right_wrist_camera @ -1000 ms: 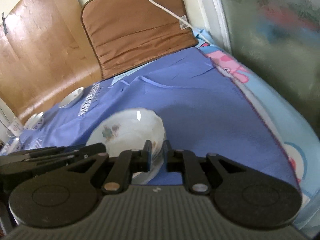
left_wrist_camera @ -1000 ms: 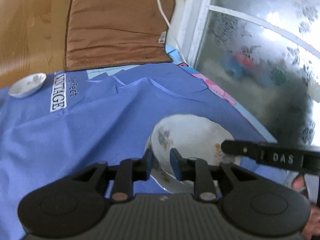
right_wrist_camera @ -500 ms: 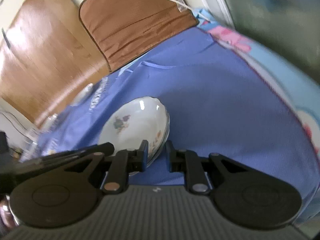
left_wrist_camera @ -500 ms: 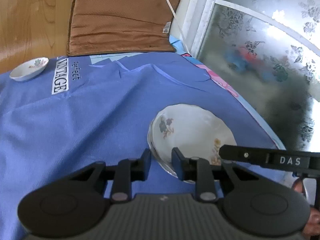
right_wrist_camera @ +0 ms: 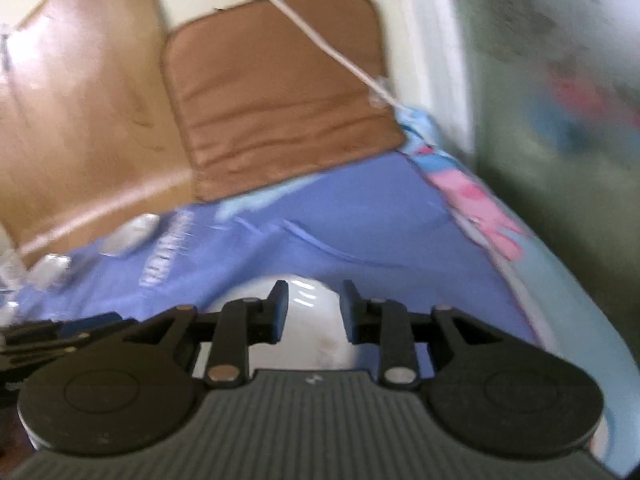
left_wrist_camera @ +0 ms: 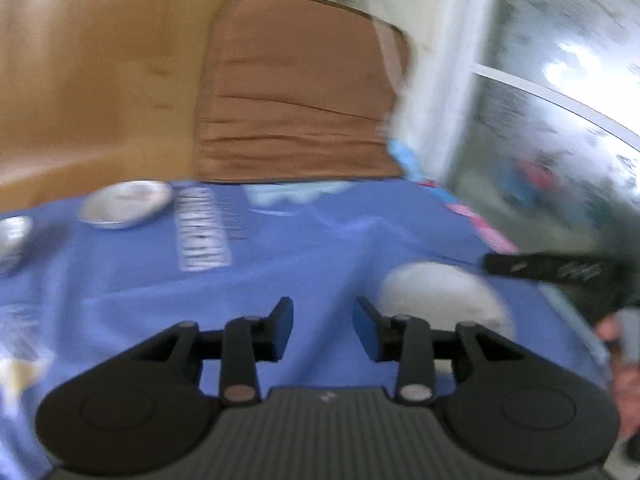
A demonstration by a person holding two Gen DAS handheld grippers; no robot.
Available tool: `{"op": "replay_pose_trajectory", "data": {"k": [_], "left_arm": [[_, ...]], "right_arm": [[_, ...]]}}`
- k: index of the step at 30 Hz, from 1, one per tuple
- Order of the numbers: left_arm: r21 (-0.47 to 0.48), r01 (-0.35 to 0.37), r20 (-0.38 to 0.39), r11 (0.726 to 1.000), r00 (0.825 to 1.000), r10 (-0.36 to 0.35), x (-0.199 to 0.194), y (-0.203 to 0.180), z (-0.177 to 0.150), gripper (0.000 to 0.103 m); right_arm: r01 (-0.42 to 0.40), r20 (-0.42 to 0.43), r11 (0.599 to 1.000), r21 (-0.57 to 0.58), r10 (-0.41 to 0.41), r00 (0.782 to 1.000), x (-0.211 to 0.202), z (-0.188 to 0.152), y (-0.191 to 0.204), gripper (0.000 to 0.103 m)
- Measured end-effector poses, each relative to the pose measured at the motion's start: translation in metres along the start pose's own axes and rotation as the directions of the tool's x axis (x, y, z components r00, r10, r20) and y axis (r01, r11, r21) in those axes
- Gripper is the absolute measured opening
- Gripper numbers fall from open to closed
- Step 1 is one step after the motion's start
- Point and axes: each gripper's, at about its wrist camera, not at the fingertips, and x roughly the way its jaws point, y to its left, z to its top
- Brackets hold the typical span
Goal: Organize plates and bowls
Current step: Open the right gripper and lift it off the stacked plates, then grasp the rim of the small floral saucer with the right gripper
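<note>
Both claws, left [left_wrist_camera: 322, 330] and right [right_wrist_camera: 312, 312], just opened, empty; we lift clear of lower-centre plates [right_wrist_camera: 308, 320] without nudging.

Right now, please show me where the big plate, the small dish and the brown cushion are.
plate [right_wrist_camera: 316, 320]: right wrist view, on its white middle between the fingers.
small dish [left_wrist_camera: 126, 204]: left wrist view, on its inner face, far left on the cloth.
brown cushion [left_wrist_camera: 296, 104]: left wrist view, on its middle.
</note>
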Motion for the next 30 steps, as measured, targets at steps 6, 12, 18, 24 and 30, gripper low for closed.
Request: {"op": "replay_pose_trajectory", "data": {"k": [6, 12, 18, 24, 30], "left_arm": [[-0.167, -0.292, -0.021, 0.942, 0.956, 0.293, -0.015, 0.121, -0.02, 0.034], [-0.226, -0.497, -0.018, 0.838, 0.862, 0.507, -0.029, 0.198, -0.053, 0.034], [-0.286, -0.433, 0.037, 0.855, 0.886, 0.462, -0.037, 0.207, -0.054, 0.034], [-0.358, -0.395, 0.031, 0.846, 0.901, 0.434, -0.04, 0.218, -0.057, 0.034], [-0.397, -0.383, 0.038, 0.834, 0.901, 0.433, -0.044, 0.221, -0.06, 0.038]], "right_arm": [[-0.249, -0.163, 0.968, 0.031, 0.251, 0.954, 0.045, 0.021, 0.063, 0.032], [-0.307, -0.277, 0.937, 0.166, 0.343, 0.898, 0.145, 0.044, 0.14, 0.032], [-0.142, -0.332, 0.945, 0.294, 0.24, 0.912, 0.251, 0.054, 0.173, 0.034], [-0.127, -0.355, 0.961, 0.246, 0.212, 0.911, 0.295, 0.059, 0.189, 0.01], [-0.222, -0.463, 0.948, 0.227, 0.306, 0.832, 0.251, 0.036, 0.192, 0.01]]}}
